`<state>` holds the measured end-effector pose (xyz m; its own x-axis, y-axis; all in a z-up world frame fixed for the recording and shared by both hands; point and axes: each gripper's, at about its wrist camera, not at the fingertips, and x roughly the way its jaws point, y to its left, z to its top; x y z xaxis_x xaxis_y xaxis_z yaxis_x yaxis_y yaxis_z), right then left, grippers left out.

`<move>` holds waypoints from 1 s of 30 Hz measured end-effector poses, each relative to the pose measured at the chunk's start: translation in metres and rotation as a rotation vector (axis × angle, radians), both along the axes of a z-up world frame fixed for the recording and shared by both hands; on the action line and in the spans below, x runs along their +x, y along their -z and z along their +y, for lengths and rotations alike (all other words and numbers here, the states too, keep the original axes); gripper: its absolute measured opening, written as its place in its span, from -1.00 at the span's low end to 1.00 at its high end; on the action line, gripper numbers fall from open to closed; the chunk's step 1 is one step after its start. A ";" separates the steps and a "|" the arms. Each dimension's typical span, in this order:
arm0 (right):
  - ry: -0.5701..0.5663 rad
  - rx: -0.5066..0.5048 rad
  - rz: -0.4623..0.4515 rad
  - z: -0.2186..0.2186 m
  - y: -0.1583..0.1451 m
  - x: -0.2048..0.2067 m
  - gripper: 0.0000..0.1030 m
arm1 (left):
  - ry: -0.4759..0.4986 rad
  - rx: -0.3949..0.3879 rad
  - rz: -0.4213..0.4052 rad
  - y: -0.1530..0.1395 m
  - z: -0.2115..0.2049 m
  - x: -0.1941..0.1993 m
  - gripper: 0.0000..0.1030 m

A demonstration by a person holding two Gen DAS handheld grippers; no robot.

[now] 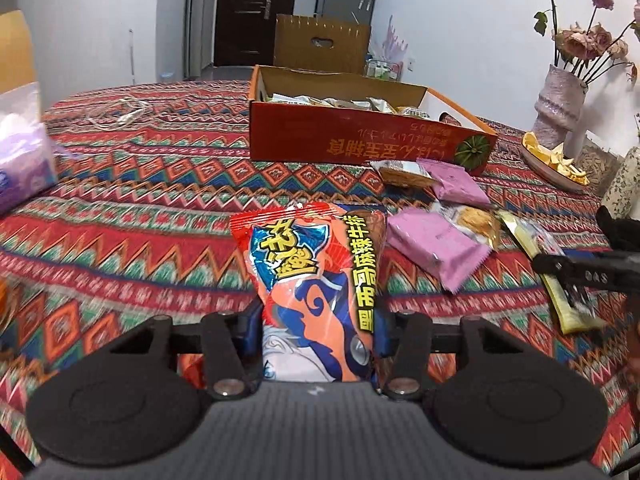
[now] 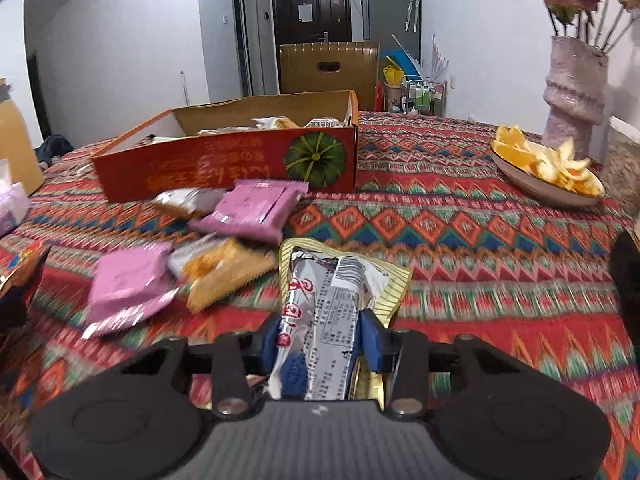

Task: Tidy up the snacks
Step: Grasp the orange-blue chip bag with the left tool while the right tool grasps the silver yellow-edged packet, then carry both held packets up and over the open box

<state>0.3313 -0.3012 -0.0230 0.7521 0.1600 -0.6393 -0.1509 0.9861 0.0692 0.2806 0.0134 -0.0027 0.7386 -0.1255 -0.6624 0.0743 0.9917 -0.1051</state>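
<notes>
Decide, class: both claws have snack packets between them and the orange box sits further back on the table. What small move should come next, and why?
Probably lift the red snack bag in the left claw and carry it toward the orange box: it looks gripped, and the box already holds snacks.

From where I sit, the room is plain: white walls (image 2: 120,40) fill the upper left and upper right of both views, and a dark door (image 2: 311,10) with a paper sheet on it stands at top centre, down a short hallway. A grey cabinet (image 2: 390,4) sits just right of the door. The table wears a zigzag-patterned red, green and blue tablecloth (image 1: 140,184) across the whole lower frame. At the right edge I see a pale textured vase (image 2: 574,88) of faded pink roses (image 1: 580,40). A brown slatted crate (image 2: 329,66) stands behind the table, centre. Lighting is even and indoor.
</notes>
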 end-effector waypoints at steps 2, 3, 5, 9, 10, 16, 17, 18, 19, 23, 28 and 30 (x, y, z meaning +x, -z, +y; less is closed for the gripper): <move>-0.008 0.017 -0.017 0.001 -0.002 -0.029 -0.26 | -0.005 -0.009 -0.023 -0.006 -0.003 -0.020 -0.02; -0.010 0.021 -0.022 0.002 -0.004 -0.042 -0.26 | -0.008 -0.017 -0.031 -0.007 -0.004 -0.028 -0.02; -0.019 0.029 -0.032 0.003 -0.008 -0.067 -0.26 | -0.011 -0.041 -0.046 -0.012 -0.006 -0.044 -0.02; -0.046 0.058 -0.057 0.006 -0.021 -0.100 -0.26 | -0.004 -0.076 -0.062 -0.018 -0.011 -0.065 -0.02; -0.054 0.056 -0.067 0.007 -0.025 -0.104 -0.26 | 0.000 -0.072 -0.065 -0.019 -0.013 -0.066 -0.02; -0.087 0.059 -0.101 0.015 -0.038 -0.104 -0.26 | 0.004 -0.064 -0.077 -0.022 -0.017 -0.061 -0.02; -0.091 0.060 -0.103 0.016 -0.038 -0.101 -0.26 | 0.003 -0.063 -0.077 -0.022 -0.017 -0.059 -0.02; -0.092 0.060 -0.105 0.017 -0.038 -0.098 -0.26 | -0.002 -0.059 -0.075 -0.022 -0.017 -0.056 -0.02; -0.093 0.057 -0.104 0.017 -0.039 -0.094 -0.26 | -0.005 -0.055 -0.076 -0.022 -0.017 -0.053 -0.02; -0.094 0.054 -0.109 0.016 -0.044 -0.075 -0.26 | -0.009 -0.058 -0.080 -0.026 -0.016 -0.033 -0.02; -0.111 0.038 -0.153 0.016 -0.063 -0.033 -0.25 | 0.002 -0.060 -0.120 -0.045 -0.018 0.012 -0.02; -0.122 0.025 -0.182 0.016 -0.074 -0.011 -0.25 | 0.000 -0.053 -0.144 -0.054 -0.020 0.036 -0.02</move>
<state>0.3203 -0.2851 0.0513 0.8286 0.2711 -0.4897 -0.2814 0.9580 0.0542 0.3169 -0.0061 0.0514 0.8255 -0.1578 -0.5419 0.0928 0.9850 -0.1456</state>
